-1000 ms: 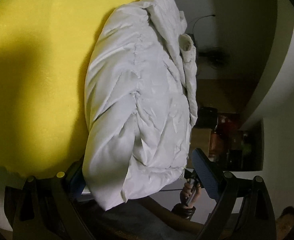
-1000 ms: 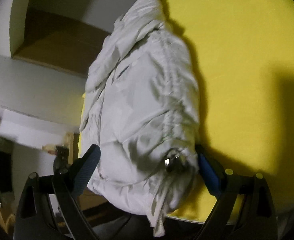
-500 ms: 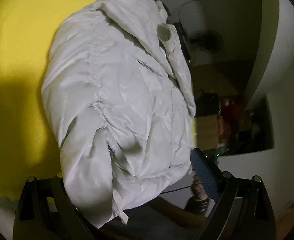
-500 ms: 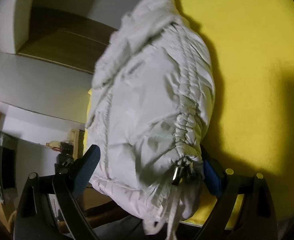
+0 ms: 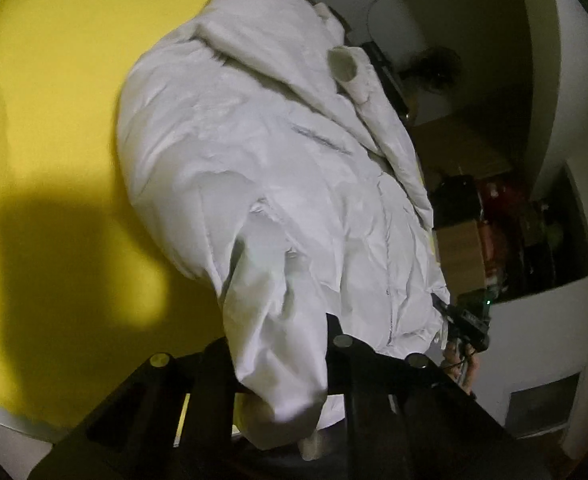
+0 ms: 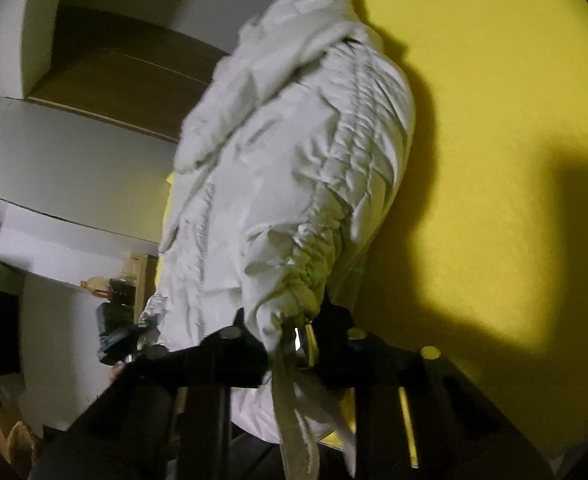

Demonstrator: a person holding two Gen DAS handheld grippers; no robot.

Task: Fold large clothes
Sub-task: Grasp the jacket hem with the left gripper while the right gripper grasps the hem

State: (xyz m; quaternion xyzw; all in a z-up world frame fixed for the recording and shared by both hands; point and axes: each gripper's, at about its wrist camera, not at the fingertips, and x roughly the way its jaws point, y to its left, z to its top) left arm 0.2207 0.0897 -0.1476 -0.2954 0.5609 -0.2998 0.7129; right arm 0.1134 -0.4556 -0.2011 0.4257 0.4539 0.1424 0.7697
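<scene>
Left wrist view: the white puffer jacket (image 5: 278, 184) lay lengthwise on the yellow counter (image 5: 54, 120), long axis running straight away from the left claw (image 5: 282, 356), which was clamped on the near hem.

Right wrist view: same jacket (image 6: 294, 184), collar end far off, the right claw (image 6: 290, 340) pinched shut on the gathered corner right at its tips.

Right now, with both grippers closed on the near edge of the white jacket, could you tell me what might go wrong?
1. The left gripper pinches only a bunched corner of the white jacket; slick fabric may slip out.
2. The right gripper clamps gathered hem near a loose strap, which could snag.
3. The jacket lies along the edge of the yellow surface, so it might slide off.
</scene>
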